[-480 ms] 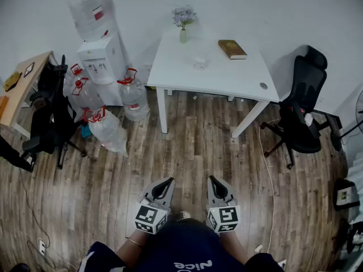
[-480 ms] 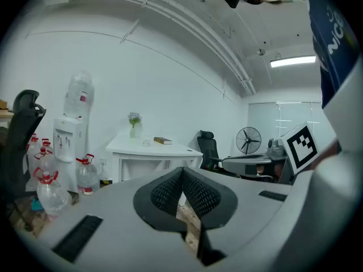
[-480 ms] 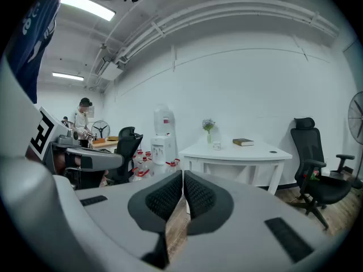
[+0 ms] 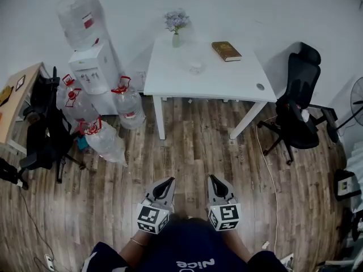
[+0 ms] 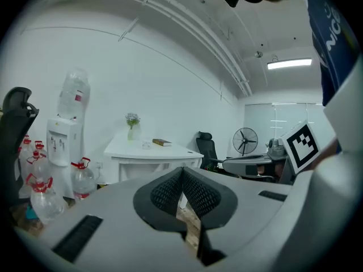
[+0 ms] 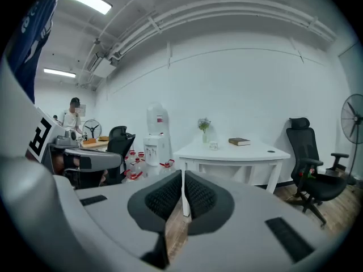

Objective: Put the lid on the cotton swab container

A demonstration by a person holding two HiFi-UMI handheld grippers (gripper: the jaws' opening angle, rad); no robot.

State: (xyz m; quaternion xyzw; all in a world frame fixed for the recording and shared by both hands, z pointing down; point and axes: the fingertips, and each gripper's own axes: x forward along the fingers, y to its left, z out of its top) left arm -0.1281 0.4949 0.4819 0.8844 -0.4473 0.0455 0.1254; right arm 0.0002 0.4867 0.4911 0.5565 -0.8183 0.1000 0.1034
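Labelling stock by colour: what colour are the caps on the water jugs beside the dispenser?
The caps are red, seen best in the head view.

The white surface is carrying a brown book; right of it a black chair is standing, left of it clear bottles are showing red caps, over brown-planked floor.

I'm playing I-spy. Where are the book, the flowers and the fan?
book (image 4: 226, 51), head view, middle of its cover.
flowers (image 4: 176, 20), head view, the blooms on top.
fan (image 5: 245, 141), left gripper view, middle of its round cage.
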